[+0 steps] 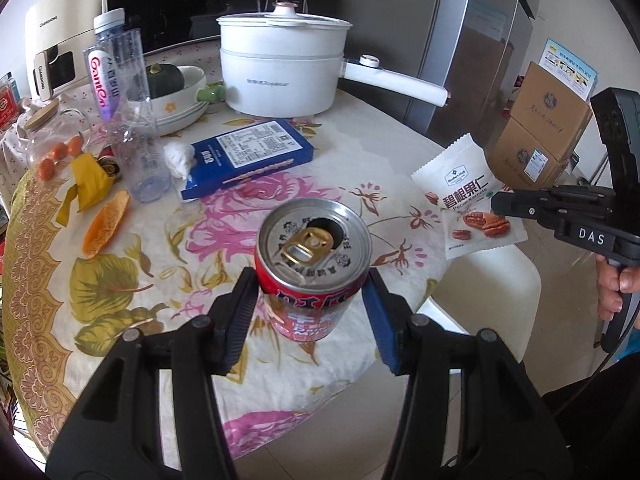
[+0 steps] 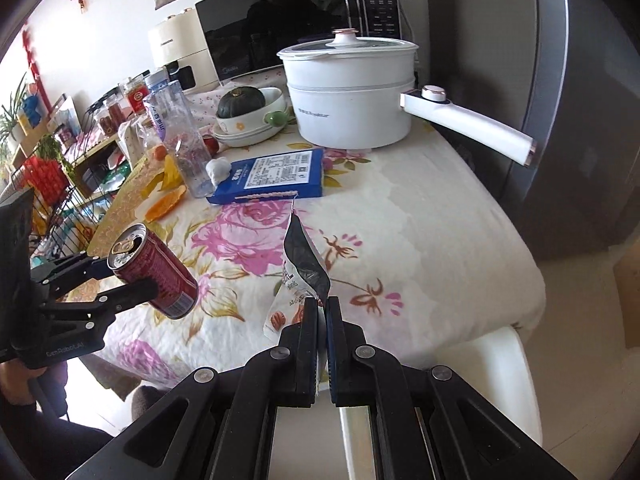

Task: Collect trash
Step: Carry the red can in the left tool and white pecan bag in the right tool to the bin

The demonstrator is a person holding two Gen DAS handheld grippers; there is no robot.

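While both grippers are holding trash above the floral tablecloth (image 1: 168,240), the scene is reading as follows.

Left gripper: the left gripper (image 1: 312,292) is clamping the red can (image 1: 312,264) between its ribbed black pad and its blue pad, both pressing the can's sides.
Can position: the red can is sitting squarely between the fingers, its silver top and gold pull-tab facing the left wrist camera; in the right wrist view the can (image 2: 156,272) is hanging tilted off the cloth, near the table's near edge.
Right gripper: the right gripper (image 2: 322,308) is pinching the snack packet (image 2: 302,268), its jaws nearly together on the packet's lower corner.
Packet position: the snack packet (image 1: 468,200) is sticking out past the fingertips, raised over the table's corner, well apart from the can.
Can material: smooth cylindrical metal, opened, with a glossy red printed wall.
Packet material: thin crinkled white film with pecan pictures and a dark inner lining showing at its torn mouth.
Table litter: a flat blue box (image 1: 248,156), a crumpled white tissue (image 1: 178,158), a clear ridged plastic bottle (image 1: 132,120) and orange peel (image 1: 106,226) are lying on the cloth.
Behind: a white lidded electric pot (image 1: 284,64) is standing at the back.
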